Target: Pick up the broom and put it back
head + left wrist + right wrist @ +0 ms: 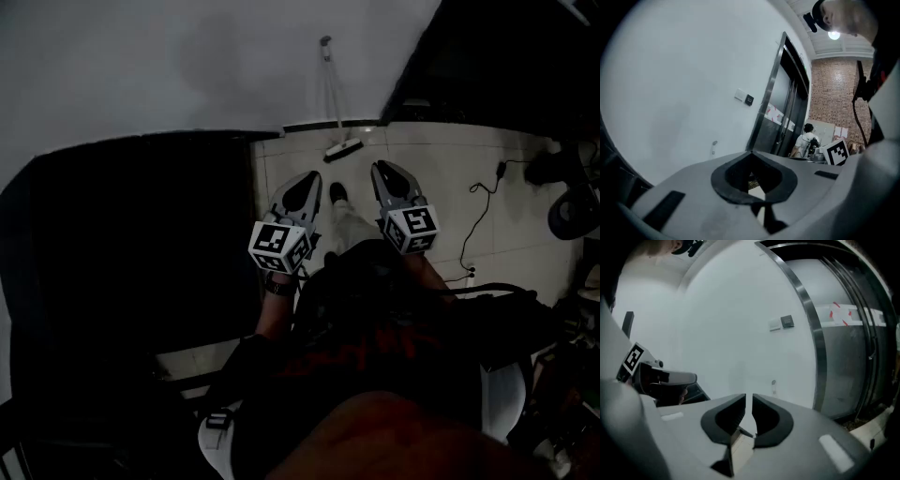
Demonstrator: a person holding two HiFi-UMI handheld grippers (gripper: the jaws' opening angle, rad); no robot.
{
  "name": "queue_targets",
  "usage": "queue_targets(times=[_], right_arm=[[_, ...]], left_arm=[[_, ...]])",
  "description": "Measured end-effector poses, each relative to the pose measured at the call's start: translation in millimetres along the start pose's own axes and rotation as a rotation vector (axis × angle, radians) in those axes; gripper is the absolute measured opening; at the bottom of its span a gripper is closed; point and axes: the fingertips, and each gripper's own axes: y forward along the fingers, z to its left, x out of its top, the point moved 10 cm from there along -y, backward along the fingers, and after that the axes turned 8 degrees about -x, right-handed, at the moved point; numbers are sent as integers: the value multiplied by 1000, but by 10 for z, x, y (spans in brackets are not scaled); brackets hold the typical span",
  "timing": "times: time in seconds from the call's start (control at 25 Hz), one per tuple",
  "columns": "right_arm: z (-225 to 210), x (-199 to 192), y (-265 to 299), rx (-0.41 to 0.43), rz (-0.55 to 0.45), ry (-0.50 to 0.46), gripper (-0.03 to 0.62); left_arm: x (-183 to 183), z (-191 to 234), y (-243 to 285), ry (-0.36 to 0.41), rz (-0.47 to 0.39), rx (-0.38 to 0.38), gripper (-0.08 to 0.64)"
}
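Head view is very dark. Broom is at top centre, leaning on the white wall, with its brush head on the tiled floor where the two meet. It's well apart from both grippers and nothing touches it.

Left hand-held gripper and right hand-held gripper sit side by side at centre frame, both aimed up-frame toward the broom. A shoe shows between them.

Left hand-held gripper, own view: jaw tips meet and it's closed on nothing. Floor shows through the diamond gap behind the tips.

Right hand-held gripper, own view: jaws almost together with a narrow slit left between the pads and nothing in it.

Hard to read:
- The left half of the head view is a black panel with no detail.
- The lower frame is the wearer's dark clothing, which hides the floor there.
- The right edge is dark clutter. Only a cable on the tiles is clear.
- Both gripper views have the gripper body covering the floor, so the broom's head isn't visible. A small grey tip shows above the body against the wall, and I can't tell if it's the handle.

The left gripper view also shows a dark metal-framed door, a brick wall and a distant person at right.
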Motion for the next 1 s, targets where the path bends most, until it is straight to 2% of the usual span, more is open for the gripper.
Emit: queue_targets(times=[0.08, 0.28, 0.4, 0.56, 0.72, 0.88, 1.0], right_arm=[[-127, 73, 373, 3, 6, -3, 34], [-607, 203, 1517, -3, 47, -97, 55], [-803, 139, 2062, -5, 95, -122, 83], [-911, 60, 2900, -9, 192, -185, 96], [-965, -41, 3908, -56, 300, -288, 129], [-1042, -307, 4765, -119, 406, -276, 151], [-1103, -451, 5197, -190, 466, -225, 175]], left_arm=[[86, 223, 182, -22, 11, 45, 5], [241, 778, 705, -50, 55, 157, 5], [190, 909, 829, -67, 95, 202, 5], [274, 1001, 900, -61, 130, 222, 6], [554, 1280, 1020, -102, 107, 238, 5], [730, 1530, 1038, -70, 88, 268, 5], [665, 1628, 875, -110, 118, 309, 6]])
